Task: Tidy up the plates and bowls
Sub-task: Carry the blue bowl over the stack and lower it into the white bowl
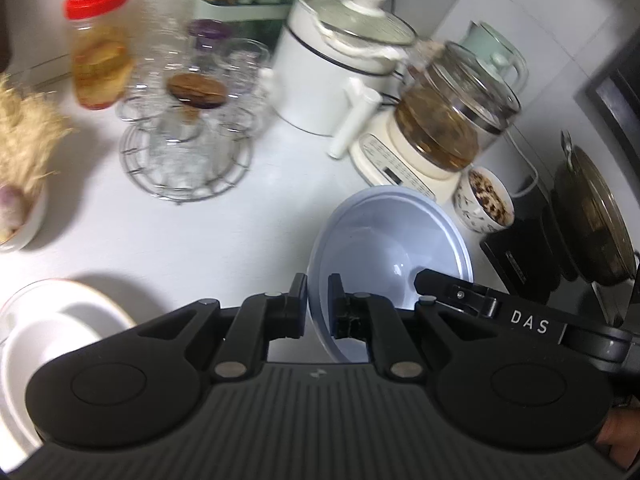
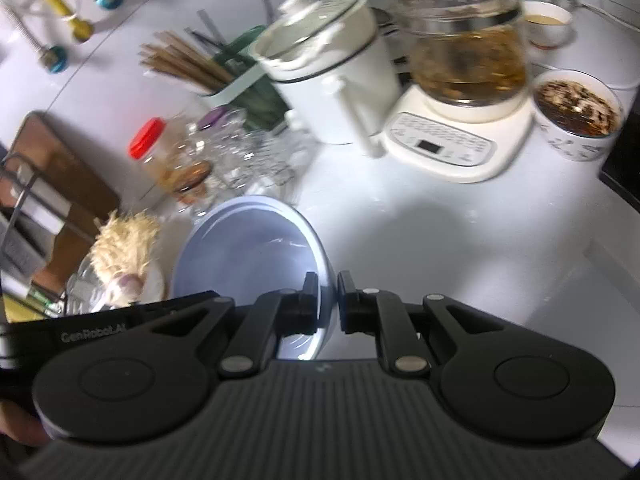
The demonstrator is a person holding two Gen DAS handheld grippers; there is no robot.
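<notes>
Gripping the pale blue bowl [image 1: 392,240] from both sides, you have your left gripper [image 1: 318,298] pinching its rim, one of the fingers [image 1: 298,300] outside the wall and the other inside, while your right gripper [image 2: 328,300] pinches the opposite rim the same way, with its inner one of the fingers [image 2: 308,300] sitting in the bowl's hollow; both pairs are nearly pressed together with only the bowl wall between them. You are holding the bowl tilted over the white bench [image 1: 240,232], in front of the cream kettle base with its glass pot [image 1: 452,120] and near the patterned cup of dark food [image 1: 486,200]. To your left a white plate [image 1: 52,332] sits on the bench near its front edge. Farther back stand a white cooker pot [image 1: 332,72], a wire rack of glasses [image 1: 188,136] and a red-lidded jar [image 1: 100,44], all blurred
</notes>
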